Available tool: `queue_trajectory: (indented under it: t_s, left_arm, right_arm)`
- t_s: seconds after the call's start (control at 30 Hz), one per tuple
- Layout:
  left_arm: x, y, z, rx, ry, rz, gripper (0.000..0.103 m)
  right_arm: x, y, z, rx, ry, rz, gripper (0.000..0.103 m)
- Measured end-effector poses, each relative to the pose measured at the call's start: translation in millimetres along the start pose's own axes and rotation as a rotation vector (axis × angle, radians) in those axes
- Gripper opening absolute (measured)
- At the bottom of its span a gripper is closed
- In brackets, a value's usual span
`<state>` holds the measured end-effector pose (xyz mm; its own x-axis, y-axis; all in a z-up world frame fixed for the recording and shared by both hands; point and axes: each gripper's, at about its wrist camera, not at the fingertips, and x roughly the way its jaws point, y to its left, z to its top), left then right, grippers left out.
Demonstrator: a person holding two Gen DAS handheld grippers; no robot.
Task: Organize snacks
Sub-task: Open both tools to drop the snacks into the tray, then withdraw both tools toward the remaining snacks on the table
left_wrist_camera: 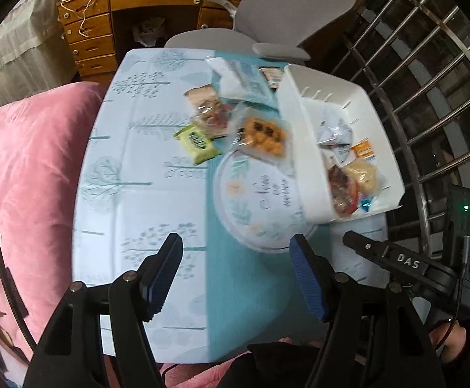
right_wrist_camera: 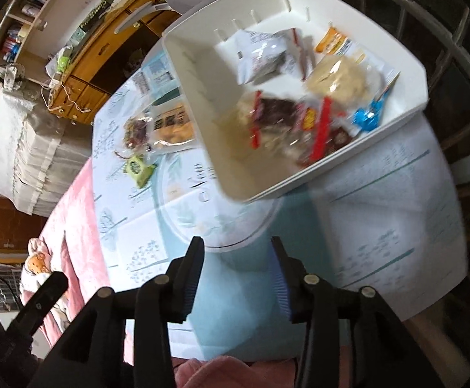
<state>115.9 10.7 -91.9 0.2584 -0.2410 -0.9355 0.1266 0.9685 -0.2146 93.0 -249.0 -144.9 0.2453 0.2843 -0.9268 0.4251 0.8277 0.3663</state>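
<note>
our left gripper hangs over the near part of the table, its blue-padded fingers spread apart with nothing between them. our right gripper likewise has its fingers released and empty, above the teal strip of the tablecloth near the table's near edge. in the left wrist view the right gripper shows as a black arm at the near right corner of the table.

just beyond both pairs of fingers lies a round white plate with a printed pattern, bare of snacks. a white bin rests partly over the plate's far right side and reaches toward the table's right edge. inside it we see a white crinkled packet, an orange-labelled packet, a clear bag of pale pieces, a red and dark wrapped snack and a small blue wrapper.

left of the bin, around the middle of the table, loose snacks remain: a clear pack of orange pieces touching the plate's far rim, a green packet, a clear bag with reddish contents, and a pale blue and white packet toward the far edge.

a pink blanket lies along the table's left edge, and a grey chair stands past the far edge.
</note>
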Motion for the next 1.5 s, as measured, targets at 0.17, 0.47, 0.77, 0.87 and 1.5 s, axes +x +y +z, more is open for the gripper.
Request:
queue_trajectory:
  t_s: [0.17,0.47,0.77,0.87,1.5]
  left_arm:
    - [4.6,35.1,1.7,0.046,0.052,0.056,0.077]
    - [22.7,71.3,19.2,0.154,0.108,0.058,0.078]
    - [54.9,68.3,57.6,0.321,0.055,0.041,0.078]
    - [71.6,64.8,67.8,0.385,0.051,0.028,0.078]
    - [182.5,51.5,104.1,0.776,0.021,-0.068,0.078]
  right_arm:
    - [11.9,22.3,-23.5,0.044,-0.058,0.028,0.042]
    - [18.9,58.6,-45.6,0.08,-0.198,0.046,0.061]
    - [23.3,82.6,-34.8,0.049,-0.382,0.071,0.081]
    - [29.7,87.6,-26.0,0.041,-0.452,0.066,0.087]
    - [108.4,116.2,23.5,-0.097,-0.567,-0.066,0.096]
